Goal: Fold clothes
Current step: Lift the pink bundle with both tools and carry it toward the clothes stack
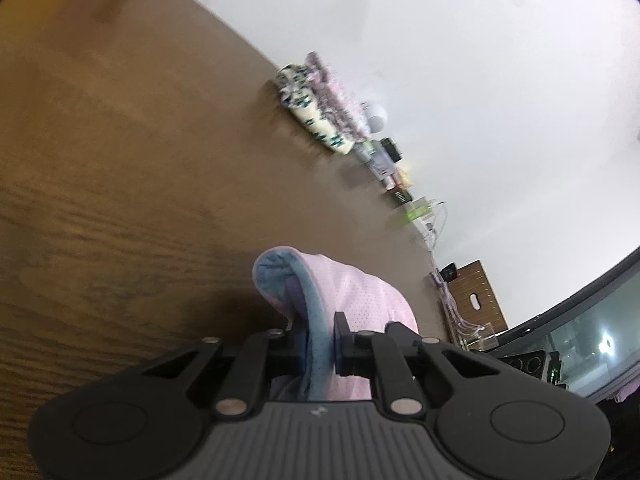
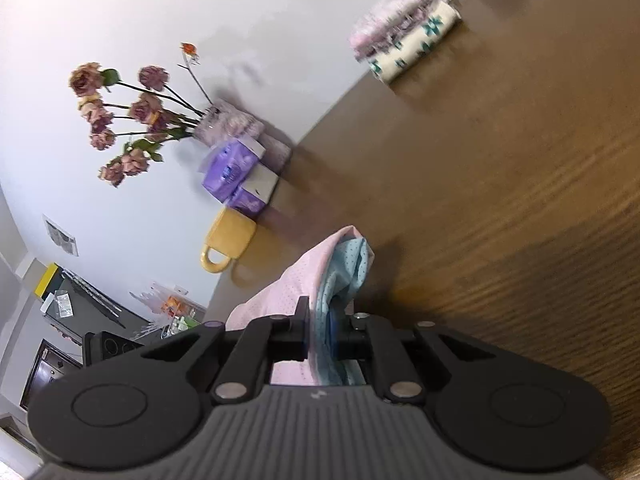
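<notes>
A pink mesh garment with a light blue lining (image 1: 360,296) bunches up between the fingers of my left gripper (image 1: 318,344), which is shut on it above the brown wooden table (image 1: 120,200). In the right wrist view the same pink and blue garment (image 2: 320,276) is pinched by my right gripper (image 2: 320,340), also shut on it, with a fold sticking out ahead of the fingers. Most of the garment is hidden below the grippers.
A stack of folded clothes (image 1: 320,108), also the folded stack (image 2: 408,36), lies at the table's far edge by the white wall. Small bottles and boxes (image 1: 392,168) line that edge. A vase of dried roses (image 2: 132,116), purple tissue packs (image 2: 236,176) and a yellow mug (image 2: 228,244) stand by the wall.
</notes>
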Available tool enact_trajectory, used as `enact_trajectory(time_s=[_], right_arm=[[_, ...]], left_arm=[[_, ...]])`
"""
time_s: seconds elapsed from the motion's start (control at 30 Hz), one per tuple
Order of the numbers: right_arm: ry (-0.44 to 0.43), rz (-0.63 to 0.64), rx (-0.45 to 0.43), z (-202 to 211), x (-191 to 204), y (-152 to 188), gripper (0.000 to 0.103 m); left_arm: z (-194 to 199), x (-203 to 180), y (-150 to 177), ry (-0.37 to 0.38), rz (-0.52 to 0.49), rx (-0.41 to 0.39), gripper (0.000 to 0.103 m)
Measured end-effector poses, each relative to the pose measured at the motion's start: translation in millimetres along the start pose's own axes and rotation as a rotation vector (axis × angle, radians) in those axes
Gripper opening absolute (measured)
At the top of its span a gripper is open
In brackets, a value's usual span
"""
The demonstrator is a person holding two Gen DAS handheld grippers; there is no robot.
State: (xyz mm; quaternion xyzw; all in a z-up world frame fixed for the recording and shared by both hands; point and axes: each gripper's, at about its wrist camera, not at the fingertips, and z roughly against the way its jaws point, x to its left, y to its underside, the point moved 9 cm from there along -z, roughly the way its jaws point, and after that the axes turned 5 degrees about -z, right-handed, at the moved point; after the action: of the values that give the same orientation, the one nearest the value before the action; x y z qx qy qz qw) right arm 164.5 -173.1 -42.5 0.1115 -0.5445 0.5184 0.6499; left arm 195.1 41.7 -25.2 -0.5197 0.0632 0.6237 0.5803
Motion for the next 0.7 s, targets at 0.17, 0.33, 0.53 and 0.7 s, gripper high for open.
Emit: enact_trajectory(time_s=[0.17, 0.33, 0.53, 0.7], right_arm=[[-0.011, 0.064, -0.039, 13.1, 18.4, -11.5, 0.008], [-0.014, 0.148, -0.09, 30.1, 40.7, -27.4, 0.008], [-0.012, 0.252, -0.161, 50.0, 72.2, -51.8, 0.008], [0.004, 0.319, -0.215, 59.5, 91.8, -82.1, 0.008]], left_arm=[[9.7, -24.7, -11.8, 0.013, -0.06, -0.045, 0.011], [16.6, -55.5, -25.1, 0.02, -0.143, -0.086, 0.011], [18.2, -88.9, -43.7, 0.026, -0.232, -0.138, 0.011], [8.8, -112.0, -67.3, 0.026, -0.3, -0.179, 0.011]])
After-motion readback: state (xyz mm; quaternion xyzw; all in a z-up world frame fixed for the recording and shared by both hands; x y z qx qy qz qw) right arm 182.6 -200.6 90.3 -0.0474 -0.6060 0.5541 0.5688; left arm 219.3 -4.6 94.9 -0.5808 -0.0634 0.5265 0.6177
